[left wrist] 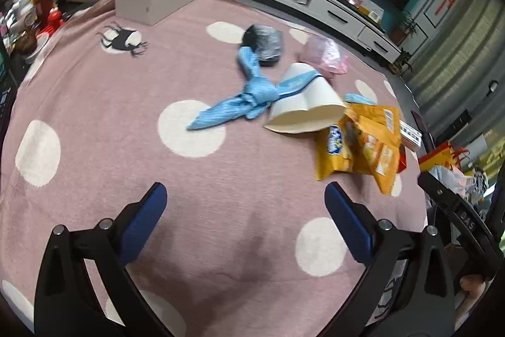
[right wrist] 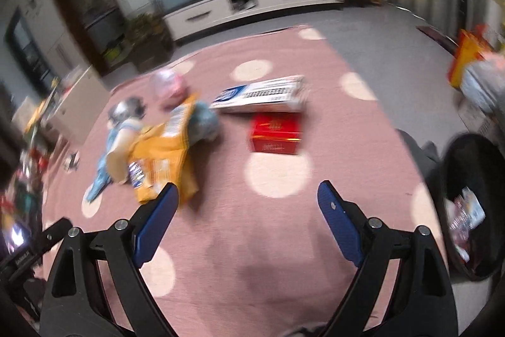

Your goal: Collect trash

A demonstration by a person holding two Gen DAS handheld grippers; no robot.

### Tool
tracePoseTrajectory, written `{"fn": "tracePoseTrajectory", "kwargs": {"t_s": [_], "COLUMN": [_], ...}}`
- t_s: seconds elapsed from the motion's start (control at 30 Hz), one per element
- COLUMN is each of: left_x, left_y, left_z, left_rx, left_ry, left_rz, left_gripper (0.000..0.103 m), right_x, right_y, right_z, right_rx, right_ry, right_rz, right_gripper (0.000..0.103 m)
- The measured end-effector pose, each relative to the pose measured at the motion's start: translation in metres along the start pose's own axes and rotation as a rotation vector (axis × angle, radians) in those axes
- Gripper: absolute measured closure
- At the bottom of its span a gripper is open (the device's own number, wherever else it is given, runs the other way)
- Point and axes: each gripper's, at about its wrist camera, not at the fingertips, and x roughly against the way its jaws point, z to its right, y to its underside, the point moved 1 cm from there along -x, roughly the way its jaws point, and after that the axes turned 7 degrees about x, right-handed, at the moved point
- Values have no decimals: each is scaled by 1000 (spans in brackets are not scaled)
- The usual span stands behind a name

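Two open grippers over a pink dotted rug, trash lying ahead of both.

Both the left gripper and the right gripper stand wide apart with nothing between the blue pads, only bare rug under them. Using the yellow snack bag as the landmark: a white paper cup touches its upper-left edge, a twisted blue cloth lies beyond the cup, and a grey crumpled wrapper and a pink bag sit farther back. In the right wrist view, a red box lies right of the snack bag with clear rug between, a white-and-blue carton just behind it. A black bin sits off the rug's right edge, well apart from the bag.
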Motion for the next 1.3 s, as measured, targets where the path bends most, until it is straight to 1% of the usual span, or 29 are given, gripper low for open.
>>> {"fn": "tracePoseTrajectory", "kwargs": {"t_s": [0.1, 0.17, 0.23, 0.4, 0.43, 0.47, 0.5, 0.57, 0.6, 0.63, 0.67, 0.73, 0.83, 0.87, 0.9, 0.93, 1.07, 1.13, 1.23, 1.3], "left_x": [-3, -3, -2, -3, -4, -4, -4, -3, -3, -3, -3, -3, -4, -4, -4, -4, -6, -6, -6, -6], "left_y": [-5, -7, -9, -10, -11, -10, -10, -10, -10, -10, -10, -9, -8, -8, -8, -8, -8, -7, -7, -7], "left_z": [-12, -18, -21, -23, -23, -23, -23, -22, -22, -22, -22, -21, -19, -18, -17, -16, -14, -14, -15, -14], "left_rx": [44, 58, 64, 69, 66, 65, 63, 62, 63, 63, 63, 60, 53, 52, 49, 48, 46, 49, 55, 57], "left_ry": [20, 9, -4, 8, 7, 6, 4, 6, 8, 9, 10, 12, 11, 12, 14, 16, 26, 30, 35, 36], "left_rz": [-10, -2, 8, 7, 5, 4, 4, 6, 8, 8, 8, 6, 4, 3, 2, 2, -4, -6, -7, -9], "left_gripper": [3, 3, 3, 3, 3, 3, 3, 3, 3, 3, 3, 3, 3, 3, 3, 3, 3, 3, 3, 3], "right_x": [-16, -31, -44, -69, -73, -75, -76, -75, -71, -69, -64, -53, -34, -26, -20, -13, 11, 18, 28, 31], "right_y": [-13, -25, -34, -48, -49, -49, -49, -47, -46, -45, -44, -42, -39, -37, -35, -33, -19, -12, 3, 13], "right_z": [-20, -33, -41, -54, -57, -58, -59, -61, -60, -61, -61, -59, -54, -51, -50, -48, -37, -32, -20, -15], "right_rx": [27, 34, 35, 19, 19, 19, 22, 34, 38, 40, 47, 53, 43, 39, 37, 33, 1, -25, -70, -70], "right_ry": [-14, -60, -73, -112, -108, -104, -102, -102, -101, -99, -96, -95, -124, -130, -133, -141, -154, -184, -245, -249], "right_rz": [-3, -22, -42, -71, -79, -83, -87, -81, -72, -66, -58, -38, -12, -6, 0, 5, 16, 9, -20, -39], "right_gripper": [15, 15, 15, 15, 17, 23, 25, 36, 37, 44, 56, 69, 73, 79, 87, 90, 90, 91, 91, 91]}}
